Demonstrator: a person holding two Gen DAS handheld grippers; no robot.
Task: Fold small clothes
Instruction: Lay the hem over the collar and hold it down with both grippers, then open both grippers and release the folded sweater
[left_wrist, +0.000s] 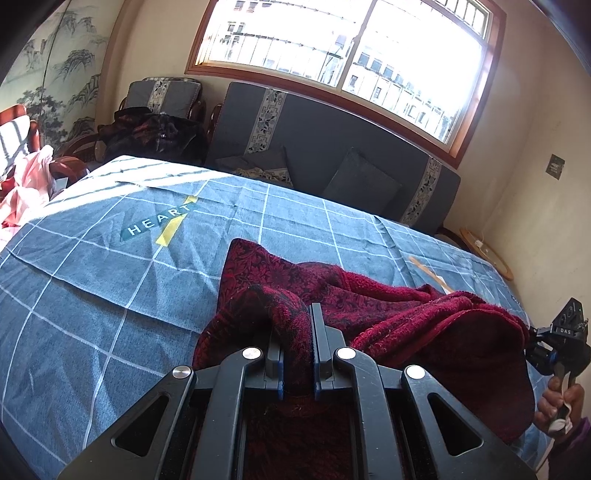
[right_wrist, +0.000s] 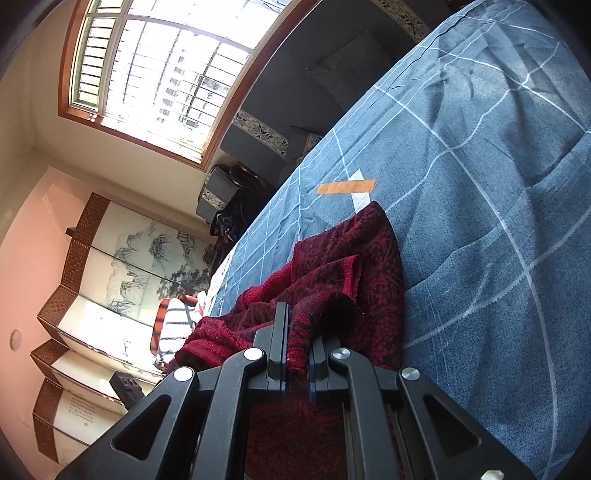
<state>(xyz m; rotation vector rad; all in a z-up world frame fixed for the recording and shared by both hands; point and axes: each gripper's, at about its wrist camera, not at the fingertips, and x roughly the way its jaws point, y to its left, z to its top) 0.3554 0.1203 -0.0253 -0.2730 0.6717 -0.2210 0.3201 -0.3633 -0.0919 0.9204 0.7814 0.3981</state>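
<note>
A dark red patterned knit garment (left_wrist: 369, 306) lies bunched on the blue checked bedsheet (left_wrist: 110, 280). My left gripper (left_wrist: 295, 332) is shut on a fold of it, with cloth pinched between the fingers. The right gripper shows at the right edge of the left wrist view (left_wrist: 554, 343), holding the garment's other end above the bed. In the right wrist view my right gripper (right_wrist: 297, 339) is shut on a red fold of the garment (right_wrist: 351, 258), which trails onto the sheet (right_wrist: 498, 184).
A dark sofa with cushions (left_wrist: 332, 147) stands under the window beyond the bed. Dark clothes (left_wrist: 155, 133) lie piled on a chair at the left. An orange tape strip (right_wrist: 345, 186) sits on the sheet. A painted folding screen (right_wrist: 129, 266) stands by the wall.
</note>
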